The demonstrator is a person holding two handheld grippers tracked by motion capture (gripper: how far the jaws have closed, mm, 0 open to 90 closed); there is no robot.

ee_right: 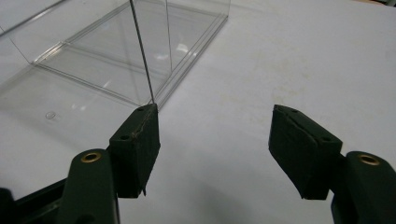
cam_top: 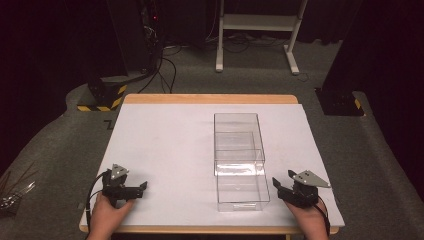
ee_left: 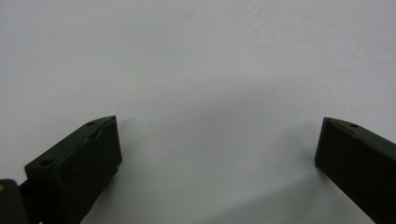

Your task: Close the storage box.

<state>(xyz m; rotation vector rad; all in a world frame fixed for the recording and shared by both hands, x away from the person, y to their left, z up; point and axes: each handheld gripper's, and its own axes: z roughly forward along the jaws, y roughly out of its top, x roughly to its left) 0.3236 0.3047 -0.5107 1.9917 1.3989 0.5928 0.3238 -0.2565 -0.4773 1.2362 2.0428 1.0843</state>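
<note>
Clear plastic boxes (cam_top: 239, 159), a taller one with a smaller one at its near end, lie on a white table (cam_top: 165, 145) right of centre in the high view. The left gripper (cam_top: 142, 187) rests at the near left edge, well apart from them. The right gripper (cam_top: 276, 186) sits just beside the near box's right side.

Seen from the left gripper view, its jaws stand wide apart over the bare white surface (ee_left: 196, 70), grasping nothing.

Seen from the right gripper view, its jaws stand apart with nothing between them; the left jaw's tip is at a corner of the clear box (ee_right: 116, 60).
</note>
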